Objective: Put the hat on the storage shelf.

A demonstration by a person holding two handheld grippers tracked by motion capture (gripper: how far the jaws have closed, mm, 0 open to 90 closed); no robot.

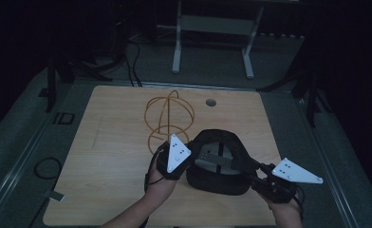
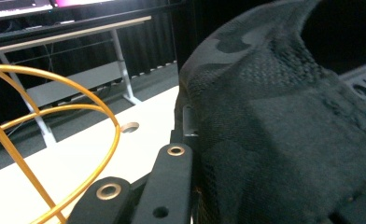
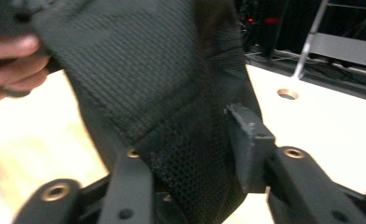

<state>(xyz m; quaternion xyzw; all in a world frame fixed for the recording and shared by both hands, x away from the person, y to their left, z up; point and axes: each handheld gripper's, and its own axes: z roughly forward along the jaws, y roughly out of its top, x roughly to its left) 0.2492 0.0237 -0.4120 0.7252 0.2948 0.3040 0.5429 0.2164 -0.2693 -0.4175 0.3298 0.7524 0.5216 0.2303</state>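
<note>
- Plainly, the thing in hand is a black mesh bag (image 1: 218, 164), a dark fabric shell standing open-mouthed on the near middle of the wooden table (image 1: 103, 161), its long axis running left to right between the two hands.
- The left gripper (image 1: 181, 151) sits at the bag's left rim; in the left gripper view the fabric (image 2: 274, 121) presses against its jaws, but whether they pinch it or only lean on it I cannot tell.
- The right gripper (image 1: 256, 172) comes in from the near right, and in the right gripper view its jaws stand either side of a fold of mesh (image 3: 172, 116), apparently clamped on it (the far pad looks slightly off the cloth, so the hold may be loose).
- Both hands are about equally near, one at each end; any stretch or lift would likely run along that left-right line.
- Just beyond the bag, toward the far middle, stands a yellow wire hoop frame (image 1: 169, 118), close to the left gripper and a possible snag.
</note>
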